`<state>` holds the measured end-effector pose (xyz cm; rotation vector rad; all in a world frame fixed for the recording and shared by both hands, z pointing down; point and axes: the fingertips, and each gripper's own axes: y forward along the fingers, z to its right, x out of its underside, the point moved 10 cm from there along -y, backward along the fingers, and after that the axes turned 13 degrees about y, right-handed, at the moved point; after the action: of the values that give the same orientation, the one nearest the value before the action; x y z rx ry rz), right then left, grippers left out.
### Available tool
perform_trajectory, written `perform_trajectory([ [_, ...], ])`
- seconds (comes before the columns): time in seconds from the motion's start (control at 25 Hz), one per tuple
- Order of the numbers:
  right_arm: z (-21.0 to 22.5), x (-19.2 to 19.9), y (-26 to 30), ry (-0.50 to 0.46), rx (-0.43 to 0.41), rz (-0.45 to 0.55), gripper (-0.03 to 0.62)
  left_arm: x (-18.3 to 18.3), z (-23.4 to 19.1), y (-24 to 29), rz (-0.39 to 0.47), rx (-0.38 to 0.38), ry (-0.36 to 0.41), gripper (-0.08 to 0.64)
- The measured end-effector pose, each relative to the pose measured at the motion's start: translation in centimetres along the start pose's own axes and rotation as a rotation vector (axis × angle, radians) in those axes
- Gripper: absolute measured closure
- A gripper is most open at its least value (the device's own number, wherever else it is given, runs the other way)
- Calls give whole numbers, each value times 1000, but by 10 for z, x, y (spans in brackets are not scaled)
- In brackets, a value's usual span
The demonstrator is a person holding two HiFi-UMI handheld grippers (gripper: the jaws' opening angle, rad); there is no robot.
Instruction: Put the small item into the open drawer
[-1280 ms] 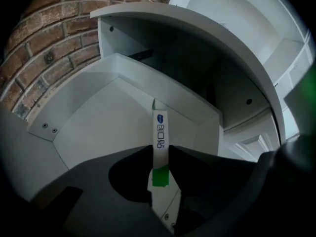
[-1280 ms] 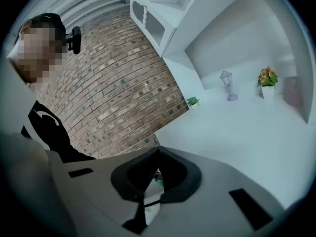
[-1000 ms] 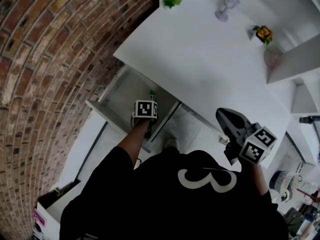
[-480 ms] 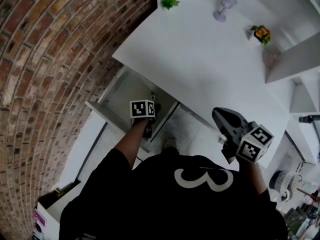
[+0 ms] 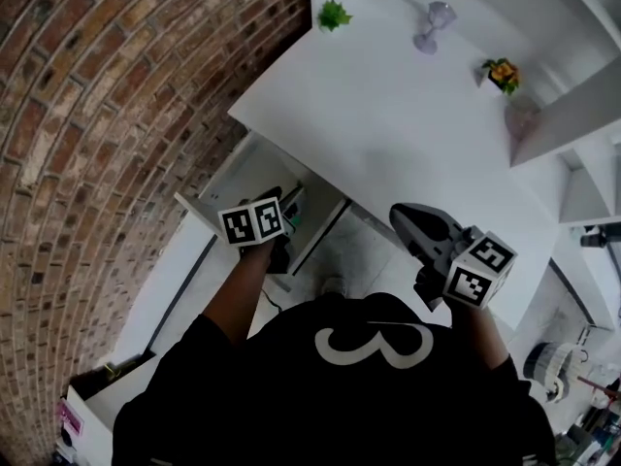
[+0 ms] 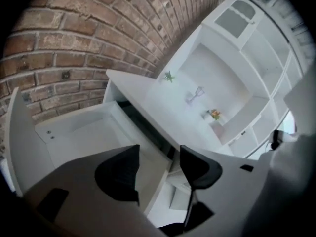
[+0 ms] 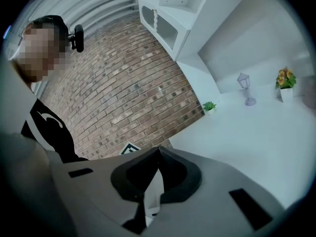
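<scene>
The white drawer (image 5: 233,178) stands pulled out from under the desk, next to the brick wall. A small item with green on it (image 5: 292,205) lies at the drawer's right side, partly hidden by my left gripper (image 5: 279,202). That gripper hovers over the drawer. In the left gripper view its jaws (image 6: 159,154) are apart and closing, with nothing between them, and the drawer's bare floor (image 6: 84,132) shows beyond. My right gripper (image 5: 403,217) is held in front of the desk edge, and its jaws (image 7: 158,152) are shut on nothing.
On the white desk top (image 5: 388,124) stand a small green plant (image 5: 334,14), a glass lantern (image 5: 432,25) and a pot of orange flowers (image 5: 502,71). White shelves (image 5: 572,115) rise at the right. The brick wall (image 5: 116,115) runs along the left.
The left gripper has drawn back a little to the left over the drawer. The small green item now shows beside it. The right gripper has barely moved.
</scene>
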<state>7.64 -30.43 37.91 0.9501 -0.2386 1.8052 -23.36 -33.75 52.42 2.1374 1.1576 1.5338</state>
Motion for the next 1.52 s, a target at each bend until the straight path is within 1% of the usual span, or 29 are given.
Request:
perform_trajectory([
  [0.08,-6,-2,3,-16,-25,5,581,-14,12,-21,55,46,15,339],
  [0.2,-15,-4,6,-32,-60,16,582,-24,29,-52,109,109,22,408],
  [0.28,-22,-6,7,-44,-76,18,583,-27,40,-73,144,149,23,487],
  [0.36,-28,-8,7,-57,-89,15,582,-32,50,-89,156,197,44,535],
  [0.44,-33,-10,8,-65,-103,14,583,-39,61,-103,158,249,87,555],
  [0.64,-41,-8,9,-71,-140,10,583,-54,92,-132,267,391,206,557],
  [0.76,-47,-8,10,-59,-177,17,583,-59,110,-143,297,437,280,557],
  [0.84,-52,-10,7,-78,-197,25,583,-61,119,-148,308,450,306,557],
  [0.92,-57,-11,3,-105,-210,33,583,-63,124,-150,319,455,310,557],
  [1.04,-61,-8,-3,-121,-216,38,583,-65,131,-152,327,461,315,557],
  [1.28,-62,-1,-22,-129,-198,61,583,-61,150,-151,314,496,323,557],
  [1.52,-59,5,-38,-125,-187,74,583,-57,168,-149,312,512,341,557],
])
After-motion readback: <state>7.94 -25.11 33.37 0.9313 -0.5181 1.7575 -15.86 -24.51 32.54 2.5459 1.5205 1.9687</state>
